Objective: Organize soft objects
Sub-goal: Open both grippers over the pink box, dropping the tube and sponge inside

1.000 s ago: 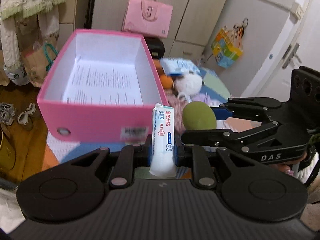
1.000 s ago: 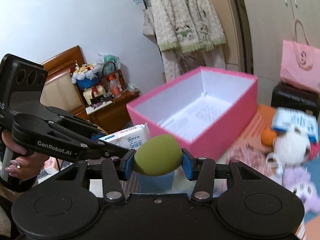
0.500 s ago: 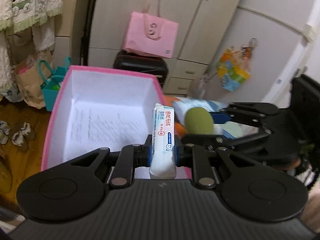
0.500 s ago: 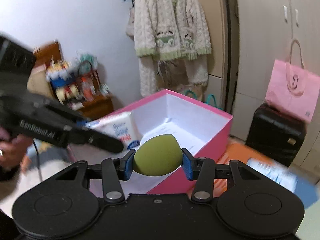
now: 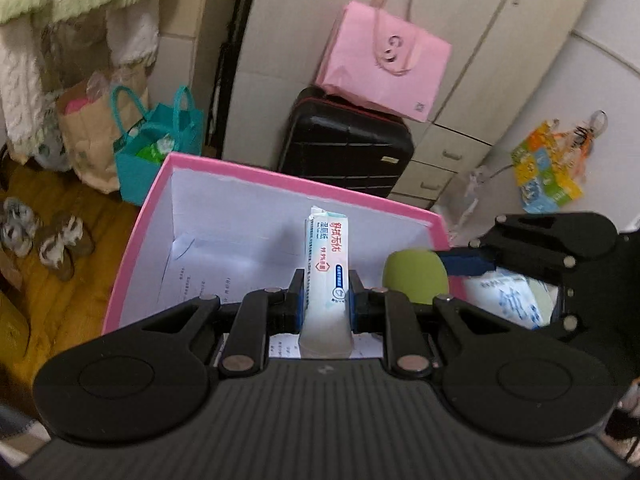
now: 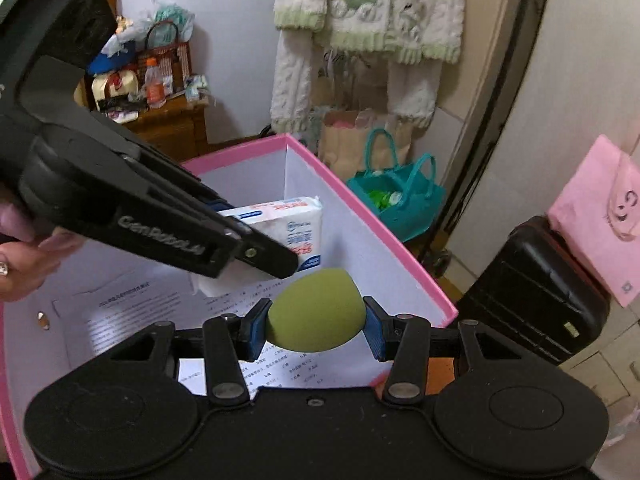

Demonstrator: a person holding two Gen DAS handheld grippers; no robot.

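Pink card forms the walls of the open rectangular storage box (image 5: pixel 276 178), lined white with a printed sheet on its floor; both carried things hang above its interior. Left: the left gripper (image 5: pixel 325 300) is clamped on a slim white plastic pack of wet tissues (image 5: pixel 325 264), held upright on its narrow edge. Right: the right gripper (image 6: pixel 316 326) is closed on an olive-green egg-shaped foam sponge (image 6: pixel 316 314), its blue pads pressed against the sponge's two flanks.

The step in hand appears to be the deposit. To do it well, each hand should probably lower its load close to the floor before letting go, the pack tipped flat so that it does not topple, the sponge set in clear space beside it, since it is likely to roll.

The left wrist view alone shows a second tissue packet (image 5: pixel 516 300) lying outside the box, beyond its right wall. The right wrist view alone shows the person's hand (image 6: pixel 24 252) on the left tool and most of the box floor.
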